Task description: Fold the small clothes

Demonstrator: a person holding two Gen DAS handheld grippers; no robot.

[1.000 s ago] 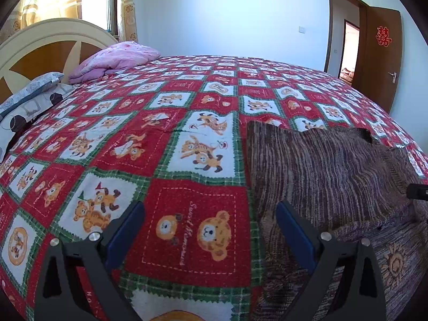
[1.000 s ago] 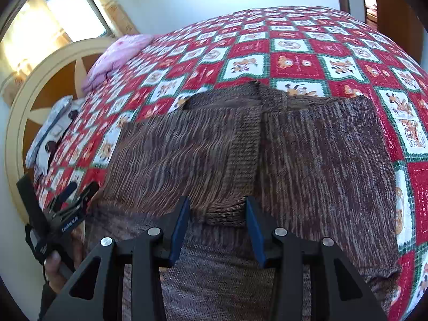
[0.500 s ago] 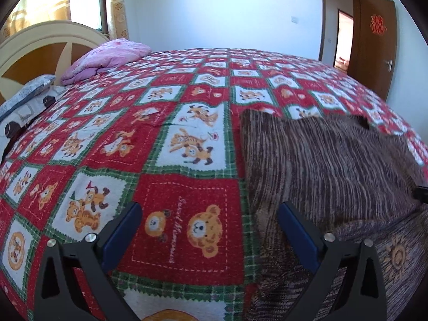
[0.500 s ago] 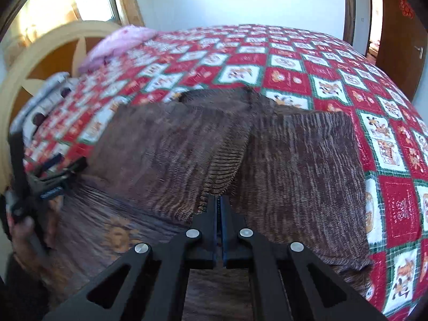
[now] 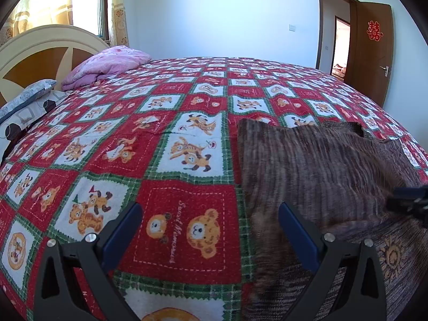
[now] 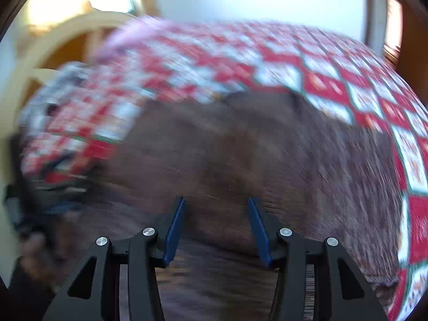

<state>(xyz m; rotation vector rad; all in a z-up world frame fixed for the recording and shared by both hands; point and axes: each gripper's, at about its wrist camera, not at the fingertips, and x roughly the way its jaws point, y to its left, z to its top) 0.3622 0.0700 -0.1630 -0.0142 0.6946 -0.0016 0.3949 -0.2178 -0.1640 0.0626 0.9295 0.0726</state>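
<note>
A brown striped knit garment lies partly folded on the red bear-print bedspread, its upper layers folded over a lower part with a sun motif. My left gripper is open and empty, low over the garment's left edge. The right wrist view is blurred by motion. There the garment fills the middle, and my right gripper is open just above it. The right gripper's tip shows at the right edge of the left wrist view.
A pink folded blanket and a grey patterned pillow lie by the cream headboard at the far left. An open brown door stands at the far right. The other gripper and hand show blurred at the left.
My right gripper was shut half a second ago and is now open, and its view swings fast. My left gripper stays open and has barely moved.
</note>
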